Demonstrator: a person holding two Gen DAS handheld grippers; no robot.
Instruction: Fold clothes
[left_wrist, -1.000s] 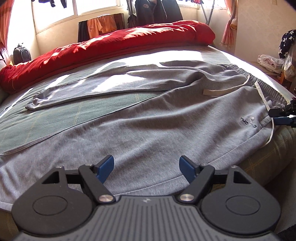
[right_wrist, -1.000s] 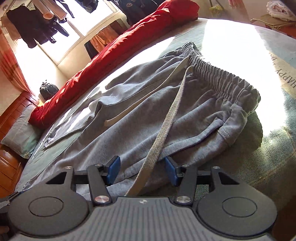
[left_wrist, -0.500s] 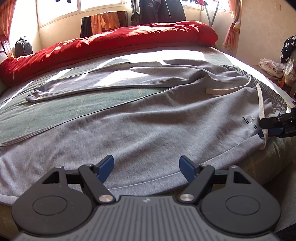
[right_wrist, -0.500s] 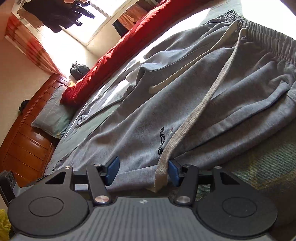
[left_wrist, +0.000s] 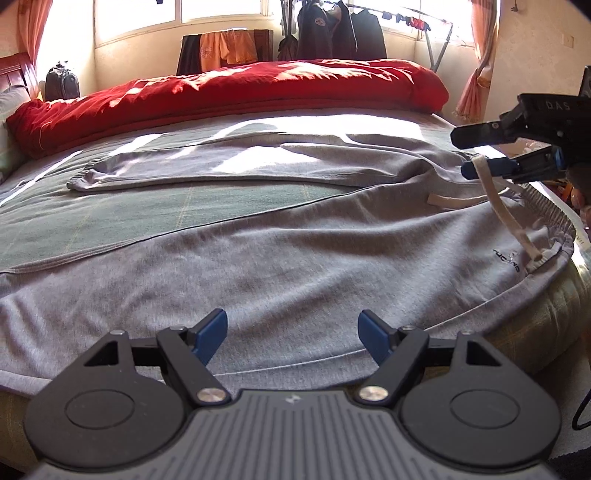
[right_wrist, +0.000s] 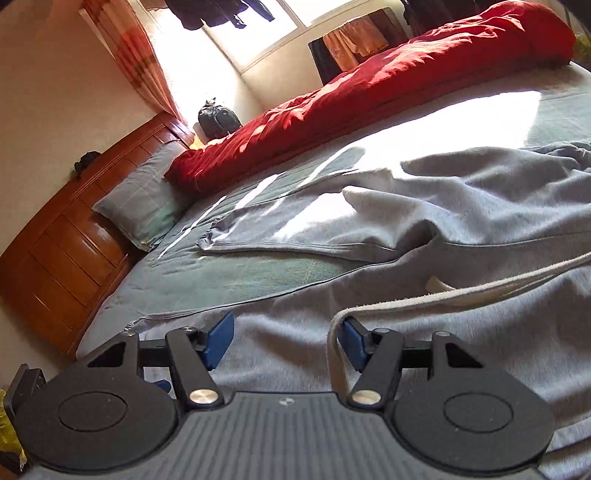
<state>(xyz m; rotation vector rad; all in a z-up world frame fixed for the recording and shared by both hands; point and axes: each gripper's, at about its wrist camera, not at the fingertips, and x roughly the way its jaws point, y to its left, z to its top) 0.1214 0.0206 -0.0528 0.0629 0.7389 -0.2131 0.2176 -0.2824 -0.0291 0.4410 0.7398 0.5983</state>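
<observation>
Grey sweatpants (left_wrist: 295, 258) lie spread on the bed, legs to the left and elastic waistband (left_wrist: 546, 206) at the right edge. My left gripper (left_wrist: 292, 334) hovers open over the near leg, nothing between its fingers. At the right, my right gripper (left_wrist: 460, 153) hangs above the waist. Its jaws are opening. The beige drawstring (left_wrist: 506, 214) is draped over its lower finger and runs down to the waistband. In the right wrist view the drawstring (right_wrist: 461, 291) loops over the right pad of the right gripper (right_wrist: 286, 341), unpinched, above the sweatpants (right_wrist: 480, 350).
A red duvet (left_wrist: 240, 96) is rolled along the far side of the green sheet (left_wrist: 110, 221). A pillow (right_wrist: 144, 199) and wooden headboard (right_wrist: 74, 240) are at the left. A backpack (left_wrist: 62, 83) and hanging clothes (left_wrist: 332, 33) stand by the window. The mattress drops off near the waistband.
The right gripper has risen and swung over the waist, carrying the drawstring up on one finger while its jaws widened. The left gripper drifted slightly and stayed open.
</observation>
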